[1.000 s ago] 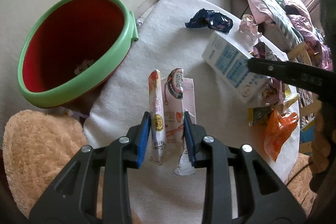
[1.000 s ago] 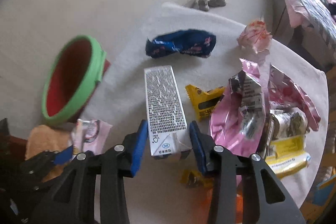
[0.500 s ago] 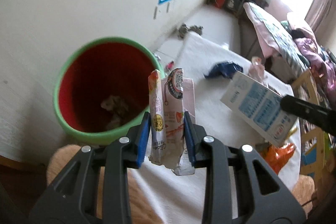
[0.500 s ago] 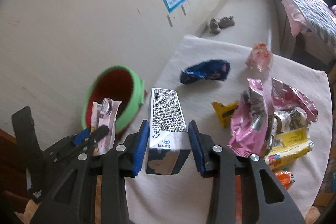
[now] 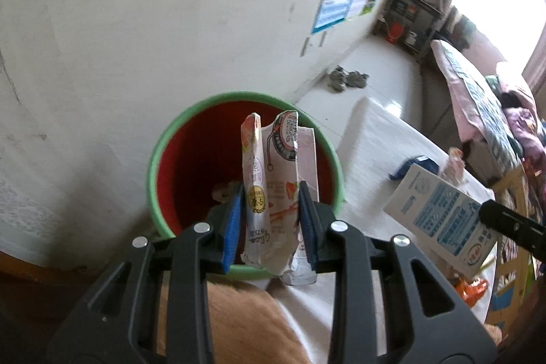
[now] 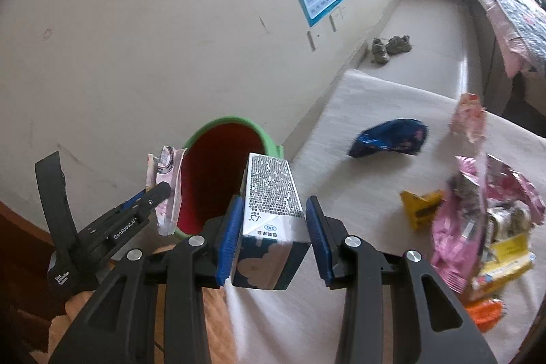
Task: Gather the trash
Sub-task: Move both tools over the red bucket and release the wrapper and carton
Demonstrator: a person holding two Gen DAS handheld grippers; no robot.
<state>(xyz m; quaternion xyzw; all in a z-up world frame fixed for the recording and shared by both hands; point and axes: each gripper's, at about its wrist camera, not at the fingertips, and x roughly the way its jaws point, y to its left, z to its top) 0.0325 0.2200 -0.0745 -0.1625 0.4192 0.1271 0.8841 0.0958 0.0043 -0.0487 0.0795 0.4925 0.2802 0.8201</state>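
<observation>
Two tongs, each clamped on one piece of trash, appear beside a red bin with a green rim [image 6: 223, 173]. At far left in the right wrist view, the left tongs [image 6: 155, 193] pinch a pale pink drink pouch [image 6: 167, 190], which stands upright against the bin's left rim. In the left wrist view, the same left tongs [image 5: 271, 220] hold the drink pouch [image 5: 273, 186] between blue pads [image 5: 233, 227], directly over the red interior of the bin [image 5: 191, 166], where a crumpled scrap lies at the bottom. To the right, the right tongs [image 6: 273, 234] grip a white-and-blue milk carton [image 6: 271, 210] by its lower sides, its far end reaching over the near-right rim of the bin. Beyond and to the right of the right tongs, the cloth-covered desk [image 6: 358, 193] carries a blue wrapper [image 6: 389, 139], a yellow packet [image 6: 421, 208] and a heap of pink and yellow wrappers [image 6: 477, 237].
</observation>
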